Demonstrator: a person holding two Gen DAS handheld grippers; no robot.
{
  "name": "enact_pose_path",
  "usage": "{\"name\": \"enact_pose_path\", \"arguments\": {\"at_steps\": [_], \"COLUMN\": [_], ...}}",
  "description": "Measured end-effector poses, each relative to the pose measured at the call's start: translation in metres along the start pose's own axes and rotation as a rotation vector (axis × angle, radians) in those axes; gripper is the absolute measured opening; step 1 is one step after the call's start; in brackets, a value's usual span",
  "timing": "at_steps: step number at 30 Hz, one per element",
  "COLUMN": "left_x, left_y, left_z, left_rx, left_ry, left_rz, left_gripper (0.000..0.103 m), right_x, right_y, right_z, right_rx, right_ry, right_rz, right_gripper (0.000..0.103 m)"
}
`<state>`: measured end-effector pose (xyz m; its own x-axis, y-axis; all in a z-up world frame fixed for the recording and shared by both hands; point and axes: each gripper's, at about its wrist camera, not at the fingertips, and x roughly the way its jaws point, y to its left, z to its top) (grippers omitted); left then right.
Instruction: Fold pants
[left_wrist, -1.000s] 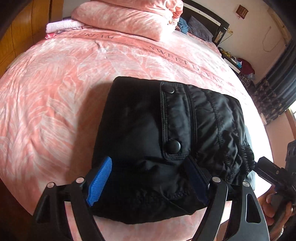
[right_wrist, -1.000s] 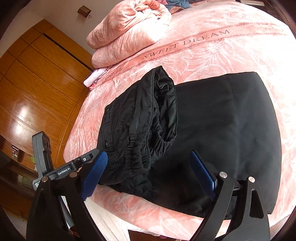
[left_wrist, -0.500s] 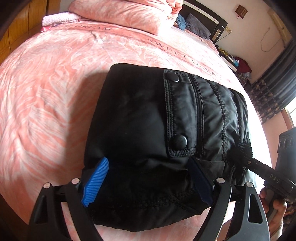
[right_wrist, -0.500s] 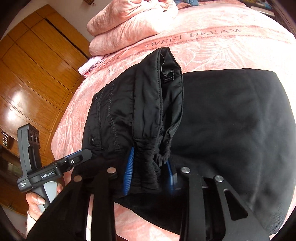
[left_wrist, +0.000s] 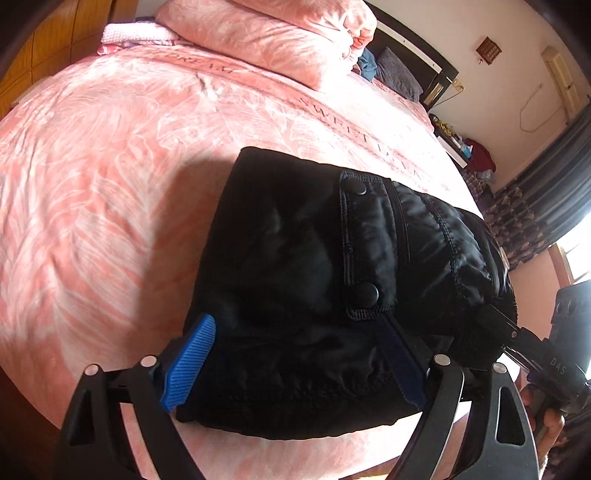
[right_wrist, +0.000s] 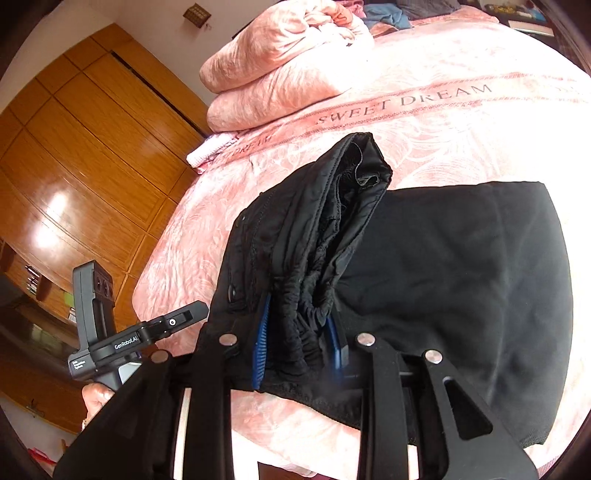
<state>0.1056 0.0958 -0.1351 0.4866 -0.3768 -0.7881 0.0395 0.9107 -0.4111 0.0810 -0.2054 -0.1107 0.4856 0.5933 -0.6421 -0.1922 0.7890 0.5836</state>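
Observation:
Black pants (left_wrist: 314, 280) lie folded in a thick bundle on the pink bed. A pocket flap with two snap buttons (left_wrist: 364, 251) faces up. My left gripper (left_wrist: 295, 365) is open, its blue pads straddling the bundle's near edge. My right gripper (right_wrist: 297, 345) is shut on the gathered elastic waistband (right_wrist: 306, 314) and holds that end raised. The rest of the pants (right_wrist: 461, 280) lies flat to the right. The left gripper's body (right_wrist: 122, 339) shows in the right wrist view, and the right gripper's body (left_wrist: 546, 365) shows in the left wrist view.
The pink bedspread (left_wrist: 110, 166) carries the words SWEET DREAM. A folded pink duvet (right_wrist: 280, 74) and a small pink towel (right_wrist: 207, 151) lie at the far side. A wooden wardrobe (right_wrist: 74, 166) stands left; the bed edge (right_wrist: 288, 417) is near.
My right gripper closed on the waistband and lifted it. My left gripper stayed open around the bundle's near edge and tilted a little.

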Motion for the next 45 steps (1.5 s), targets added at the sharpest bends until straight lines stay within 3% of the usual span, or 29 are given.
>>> {"name": "enact_pose_path", "arguments": {"at_steps": [8, 19, 23, 26, 28, 34, 35, 37, 42, 45], "left_x": [-0.006, 0.014, 0.020, 0.026, 0.030, 0.046, 0.048, 0.049, 0.036, 0.036], "left_y": [-0.013, -0.066, -0.079, -0.086, -0.090, -0.096, -0.097, -0.099, -0.106, -0.112], "left_z": [0.004, 0.001, 0.000, 0.000, -0.002, -0.016, -0.020, -0.024, -0.017, -0.003], "left_rx": [0.033, 0.157, 0.181, 0.177, 0.185, 0.260, 0.276, 0.305, 0.290, 0.298], "left_ry": [0.000, 0.033, 0.039, 0.050, 0.060, 0.087, 0.084, 0.084, 0.059, 0.043], "left_rz": [-0.006, -0.010, -0.004, -0.005, 0.018, 0.085, 0.102, 0.125, 0.104, 0.124], "left_gripper": [0.089, 0.089, 0.089, 0.089, 0.089, 0.089, 0.089, 0.089, 0.089, 0.089], "right_x": [-0.069, -0.108, -0.099, -0.083, -0.068, -0.052, -0.053, -0.060, -0.082, -0.075], "right_y": [-0.008, -0.077, -0.093, -0.099, -0.106, -0.120, -0.117, -0.108, -0.099, -0.101], "right_z": [0.005, -0.004, -0.008, -0.016, -0.022, -0.032, -0.031, -0.027, -0.003, 0.016], "right_rx": [0.010, 0.115, 0.139, 0.117, 0.112, 0.115, 0.101, 0.066, 0.041, 0.048], "right_ry": [-0.109, -0.126, -0.092, -0.042, 0.003, 0.044, 0.048, 0.033, -0.045, -0.046], "right_rz": [0.010, -0.091, -0.100, -0.179, -0.237, -0.256, -0.266, -0.308, -0.317, -0.315], "right_gripper": [0.026, 0.026, 0.026, 0.027, 0.028, 0.033, 0.038, 0.048, 0.054, 0.054]}}
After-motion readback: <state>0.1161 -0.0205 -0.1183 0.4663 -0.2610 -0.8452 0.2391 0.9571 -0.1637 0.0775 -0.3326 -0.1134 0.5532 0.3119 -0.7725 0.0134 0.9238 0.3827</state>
